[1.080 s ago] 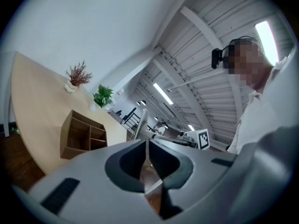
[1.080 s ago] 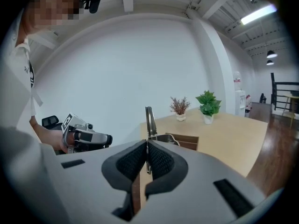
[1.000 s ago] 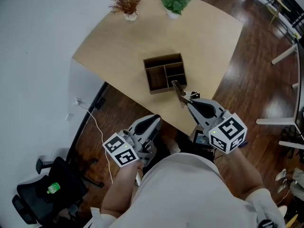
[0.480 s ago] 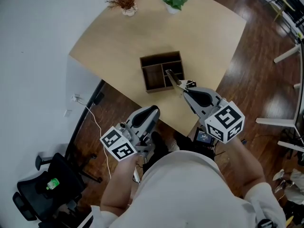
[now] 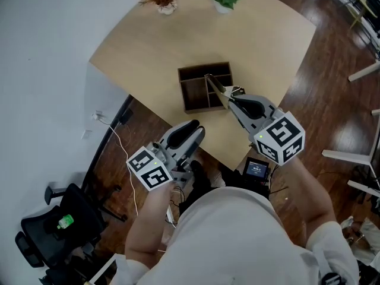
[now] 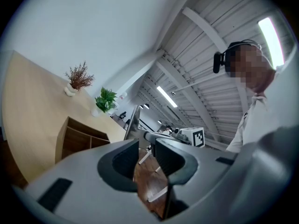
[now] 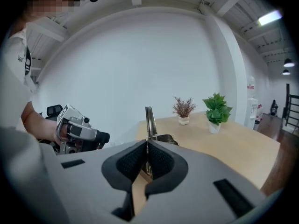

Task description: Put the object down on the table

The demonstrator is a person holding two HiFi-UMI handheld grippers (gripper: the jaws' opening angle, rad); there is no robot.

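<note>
Metal tool [image 5: 215, 86]: clamped between the closed jaws of right gripper [image 5: 228, 99], seen over the compartmented wooden box [image 5: 189, 71] on table [image 5: 154, 46], tip pointed to 11 o'clock. Left gripper [image 5: 193, 130]: jaws parted, nothing held, at 7 o'clock of the box

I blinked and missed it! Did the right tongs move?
Yes. The right tongs, shut on a metal tool, went forward: its tip was at the wooden box's near edge and now reaches over the middle.
</note>
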